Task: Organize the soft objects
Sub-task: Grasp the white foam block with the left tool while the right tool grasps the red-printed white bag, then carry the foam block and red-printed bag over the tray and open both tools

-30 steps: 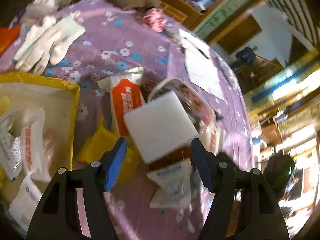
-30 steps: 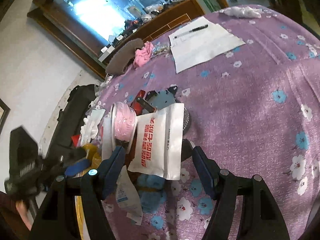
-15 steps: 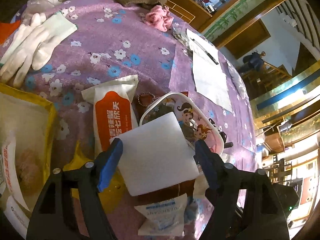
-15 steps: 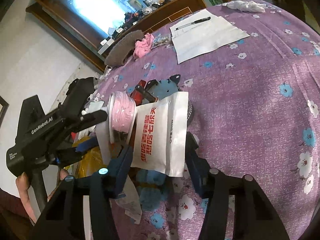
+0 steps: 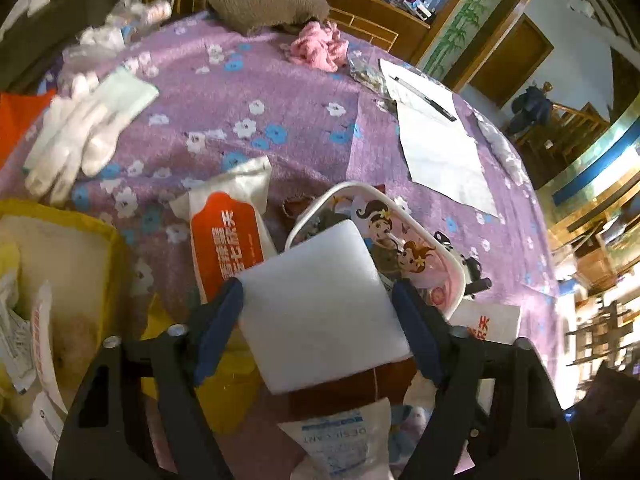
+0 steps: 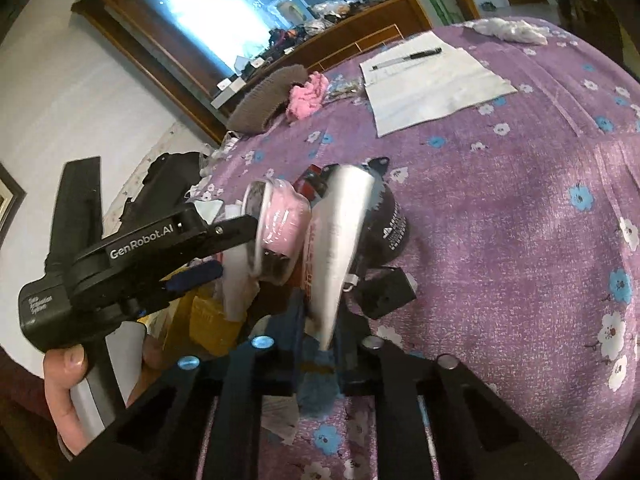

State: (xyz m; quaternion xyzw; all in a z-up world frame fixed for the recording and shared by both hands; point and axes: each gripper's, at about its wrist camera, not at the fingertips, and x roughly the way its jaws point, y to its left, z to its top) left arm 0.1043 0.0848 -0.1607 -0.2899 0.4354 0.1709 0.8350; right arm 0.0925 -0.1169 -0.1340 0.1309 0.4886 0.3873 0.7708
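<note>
The left hand-held gripper clamps a white square foam block before the cartoon-printed oval tin; beside it, the right hand-held gripper, jaws just closing, pinches a white red-lettered pouch.

Right gripper jaws have just closed, pinching white pouch.

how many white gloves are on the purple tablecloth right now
2: the white gloves lie side by side and overlapping at the cloth's far left edge, above the yellow box. Others may be hidden.
</note>
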